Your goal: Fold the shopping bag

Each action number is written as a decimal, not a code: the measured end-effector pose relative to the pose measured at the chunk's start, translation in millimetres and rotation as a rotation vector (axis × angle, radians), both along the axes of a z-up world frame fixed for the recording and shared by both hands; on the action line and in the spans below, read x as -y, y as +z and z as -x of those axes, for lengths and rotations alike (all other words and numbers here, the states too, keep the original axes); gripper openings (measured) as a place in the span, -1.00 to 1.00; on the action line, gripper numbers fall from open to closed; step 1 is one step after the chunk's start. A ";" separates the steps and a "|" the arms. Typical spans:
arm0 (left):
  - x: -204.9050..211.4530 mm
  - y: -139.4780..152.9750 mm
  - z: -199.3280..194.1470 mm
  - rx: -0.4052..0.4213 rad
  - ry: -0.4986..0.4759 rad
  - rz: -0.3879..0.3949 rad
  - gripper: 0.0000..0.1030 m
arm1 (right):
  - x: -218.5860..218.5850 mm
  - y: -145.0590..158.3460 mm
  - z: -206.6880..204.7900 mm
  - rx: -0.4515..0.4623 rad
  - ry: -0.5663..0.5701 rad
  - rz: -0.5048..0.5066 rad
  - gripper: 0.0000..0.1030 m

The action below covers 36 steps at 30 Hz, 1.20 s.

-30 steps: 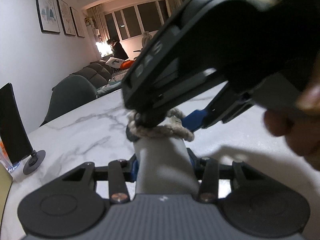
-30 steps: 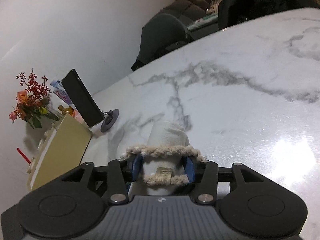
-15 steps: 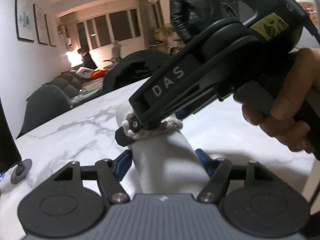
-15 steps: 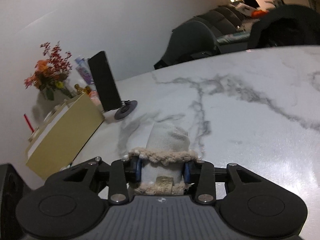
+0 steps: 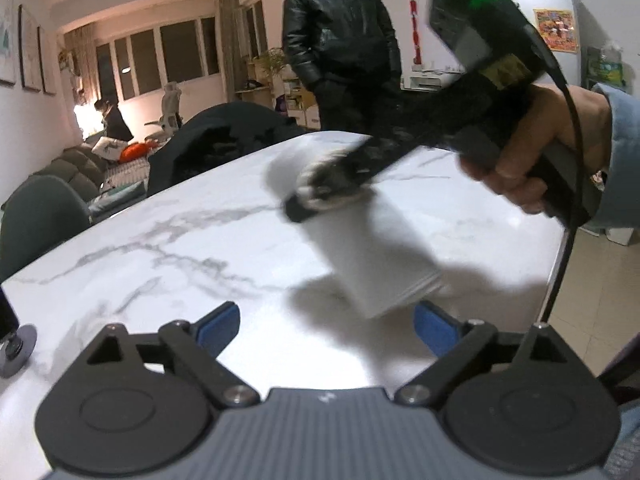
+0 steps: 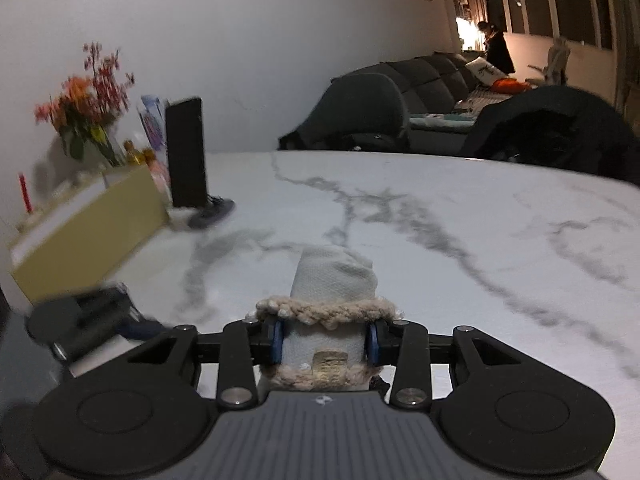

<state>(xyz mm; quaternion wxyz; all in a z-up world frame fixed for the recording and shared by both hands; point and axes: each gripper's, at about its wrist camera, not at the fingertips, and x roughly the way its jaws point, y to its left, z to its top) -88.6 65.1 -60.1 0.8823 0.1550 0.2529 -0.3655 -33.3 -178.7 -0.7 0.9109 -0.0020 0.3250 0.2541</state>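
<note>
Up off the marble table (image 6: 460, 240), the folded shopping bag (image 6: 334, 280) is pinched in the right gripper (image 6: 325, 342) — a white, rolled bundle with its braided rope handle (image 6: 328, 312) wrapped across it, the blue pads (image 6: 277, 340) pressed against both sides of the cloth. In the left wrist view the same bundle (image 5: 372, 256) hangs blurred above the tabletop, casting a shadow below it, while a hand (image 5: 548, 152) in a light blue sleeve grips the handle of that right gripper (image 5: 316, 196).

The left gripper (image 5: 326, 330) stands wide apart, its blue fingertips (image 5: 220, 326) holding nothing, with the lower edge of the bag just beyond them and nearer the right one. It shows at the near left of the right wrist view too, blurred (image 6: 86, 322).

At the far left of the table stand a dark phone on a stand (image 6: 186, 160), a yellow box (image 6: 92, 228) and flowers (image 6: 90, 104). Beyond the far edge a person in a black jacket (image 5: 340, 40) stands — and dark chairs (image 6: 360, 112) sit by it.
</note>
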 end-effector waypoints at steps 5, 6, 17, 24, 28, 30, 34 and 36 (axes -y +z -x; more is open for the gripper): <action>-20.6 25.2 -25.2 -0.038 0.067 0.102 0.80 | -6.8 -0.2 13.4 0.035 0.067 0.143 -0.29; -18.8 32.2 -30.5 -0.049 0.073 0.123 0.79 | -9.2 -0.2 15.0 0.042 0.078 0.154 -0.29; 16.8 70.2 -58.3 -0.109 0.014 0.124 0.12 | -26.7 -8.9 11.0 0.065 0.140 0.178 -0.28; 20.7 63.0 -74.8 -0.192 0.006 0.032 0.01 | -47.1 -17.8 1.5 0.064 0.210 0.223 -0.28; 20.4 51.8 -88.8 -0.231 0.041 -0.024 0.02 | -61.7 -27.5 -3.3 0.065 0.237 0.268 -0.28; 16.7 48.3 -89.5 -0.231 0.054 -0.030 0.01 | -65.0 -31.4 -5.7 0.062 0.242 0.266 -0.28; 5.2 43.7 -91.4 -0.255 0.068 0.001 0.03 | -67.8 -35.0 -6.4 0.066 0.265 0.264 -0.28; 1.5 43.2 -89.9 -0.256 0.075 0.009 0.03 | -67.5 -36.7 -7.0 0.065 0.277 0.252 -0.28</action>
